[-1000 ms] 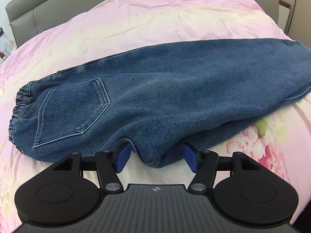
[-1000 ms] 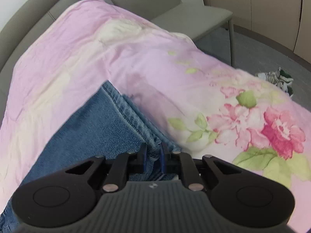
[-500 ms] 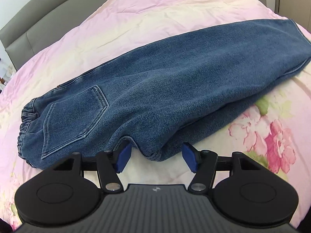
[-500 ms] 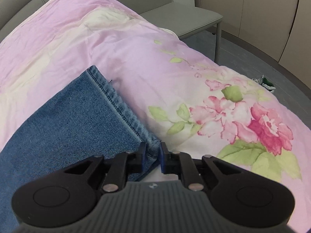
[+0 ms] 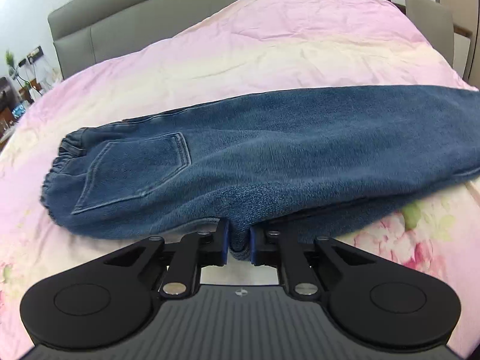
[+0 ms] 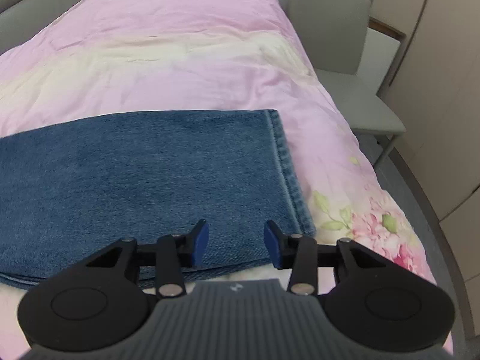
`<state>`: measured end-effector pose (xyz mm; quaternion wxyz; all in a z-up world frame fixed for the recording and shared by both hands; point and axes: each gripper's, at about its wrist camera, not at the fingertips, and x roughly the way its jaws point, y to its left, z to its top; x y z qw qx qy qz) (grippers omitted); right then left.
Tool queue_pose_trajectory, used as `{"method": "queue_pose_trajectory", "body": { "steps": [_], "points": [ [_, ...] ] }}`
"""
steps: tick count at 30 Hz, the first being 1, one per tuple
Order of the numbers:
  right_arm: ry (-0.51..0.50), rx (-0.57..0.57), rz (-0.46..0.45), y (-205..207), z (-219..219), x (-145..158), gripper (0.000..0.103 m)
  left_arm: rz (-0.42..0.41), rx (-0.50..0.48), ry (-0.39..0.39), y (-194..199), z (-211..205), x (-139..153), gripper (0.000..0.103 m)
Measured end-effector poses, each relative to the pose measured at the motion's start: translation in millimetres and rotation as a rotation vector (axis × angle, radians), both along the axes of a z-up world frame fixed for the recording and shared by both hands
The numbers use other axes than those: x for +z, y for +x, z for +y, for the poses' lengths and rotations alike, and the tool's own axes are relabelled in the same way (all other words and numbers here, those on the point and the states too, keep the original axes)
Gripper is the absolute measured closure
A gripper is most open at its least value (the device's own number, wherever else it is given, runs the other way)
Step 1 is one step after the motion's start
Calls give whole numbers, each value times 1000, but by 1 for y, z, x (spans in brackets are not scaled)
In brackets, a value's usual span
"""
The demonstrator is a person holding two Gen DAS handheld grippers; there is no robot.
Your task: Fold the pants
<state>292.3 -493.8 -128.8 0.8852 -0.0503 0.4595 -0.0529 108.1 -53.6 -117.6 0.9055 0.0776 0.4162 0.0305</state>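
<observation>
Left wrist view: my left gripper [image 5: 239,244] jaws are closing, pinching a small bunch of the dark blue denim pants [image 5: 270,156] lying on the pink floral bedspread [image 5: 240,54]; so shallow a bite could slip out when lifted. Right wrist view: my right gripper [image 6: 236,244] jaws are opening, holding nothing, above the hemmed leg end [image 6: 288,174]; that free end could drag and skew the fold.

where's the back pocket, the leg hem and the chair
back pocket [image 5: 135,171], left wrist view, middle of the stitched patch
leg hem [image 6: 285,162], right wrist view, on the double-stitched edge
chair [image 6: 330,39], right wrist view, on the backrest
</observation>
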Motion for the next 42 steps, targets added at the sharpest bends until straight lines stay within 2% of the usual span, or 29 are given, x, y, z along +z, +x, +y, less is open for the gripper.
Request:
{"method": "queue_pose_trajectory", "body": {
  "steps": [3, 4, 5, 6, 8, 9, 11, 14, 16, 18, 21, 24, 29, 33, 36, 38, 42],
  "points": [
    [-16, 45, 10, 5, 16, -7, 63, 111, 70, -94, -3, 13, -23, 94],
    [-20, 51, 23, 7, 19, -11, 63, 168, 104, -149, 0, 21, -36, 102],
    [-26, 53, 38, 9, 21, -17, 63, 228, 151, -203, 2, 29, -50, 103],
    [-31, 53, 54, 10, 22, -22, 63, 244, 183, -250, 2, 38, -61, 103],
    [-33, 54, 89, 13, 22, -33, 63, 229, 187, -294, 1, 45, -62, 103],
    [-30, 49, 89, 12, 21, -33, 62, 233, 170, -288, 1, 45, -57, 103],
    [-26, 43, 91, 11, 22, -30, 62, 236, 135, -283, 2, 47, -44, 103],
    [-2, 75, 89, 6, 33, -17, 62, 204, 87, -339, 1, 60, -16, 103],
    [15, 131, 80, 1, 52, -5, 62, 169, 56, -336, 7, 70, 1, 102],
    [48, 192, 66, -3, 74, 4, 62, 118, 27, -307, 14, 80, 19, 97],
    [101, 295, 55, -2, 116, 11, 62, 55, 20, -217, 39, 99, 36, 85],
    [166, 394, 55, 5, 167, 13, 62, 41, 42, -132, 66, 127, 40, 82],
    [214, 540, 74, 26, 260, 1, 62, 63, 119, -125, 113, 192, 29, 82],
    [218, 621, 71, 49, 329, -14, 62, 42, 176, -140, 142, 231, 19, 82],
    [228, 654, 68, 68, 372, -24, 62, 63, 205, -170, 165, 251, 6, 86],
    [229, 666, 86, 82, 395, -32, 63, 87, 215, -162, 177, 258, -3, 97],
    [151, 670, 72, 103, 439, -52, 61, 100, 190, -165, 198, 267, -19, 97]
  ]
}}
